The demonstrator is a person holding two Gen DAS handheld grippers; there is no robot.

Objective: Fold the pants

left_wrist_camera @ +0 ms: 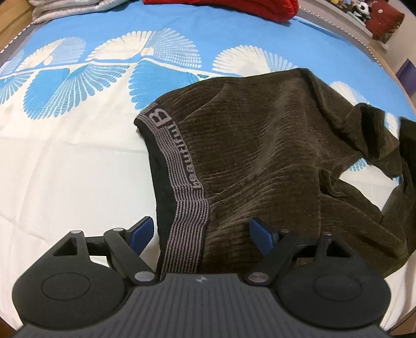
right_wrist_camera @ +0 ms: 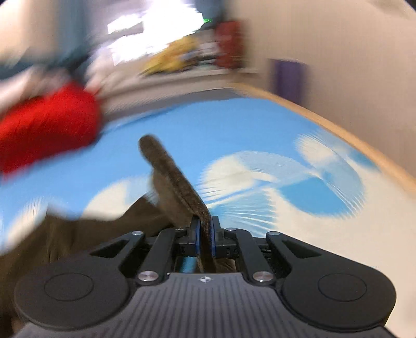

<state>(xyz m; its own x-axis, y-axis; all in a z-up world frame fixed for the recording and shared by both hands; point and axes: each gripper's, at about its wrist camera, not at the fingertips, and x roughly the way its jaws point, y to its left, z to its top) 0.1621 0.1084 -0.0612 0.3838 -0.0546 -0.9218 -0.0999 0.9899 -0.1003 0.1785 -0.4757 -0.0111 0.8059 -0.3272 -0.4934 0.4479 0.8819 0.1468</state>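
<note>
Dark olive-brown ribbed pants [left_wrist_camera: 260,145] lie on the bed with a grey striped waistband [left_wrist_camera: 182,166] toward the left. My left gripper [left_wrist_camera: 202,231] is open, its blue pads either side of the waistband's near end, just above the cloth. In the right wrist view my right gripper [right_wrist_camera: 205,235] is shut on a fold of the pants [right_wrist_camera: 174,179], which sticks up and forward from the jaws. That view is motion-blurred.
The bedsheet [left_wrist_camera: 78,156] is blue and white with a fan pattern. A red garment [left_wrist_camera: 234,7] and grey folded cloth [left_wrist_camera: 65,10] lie at the far edge. A wooden bed rim [right_wrist_camera: 338,124] runs at the right.
</note>
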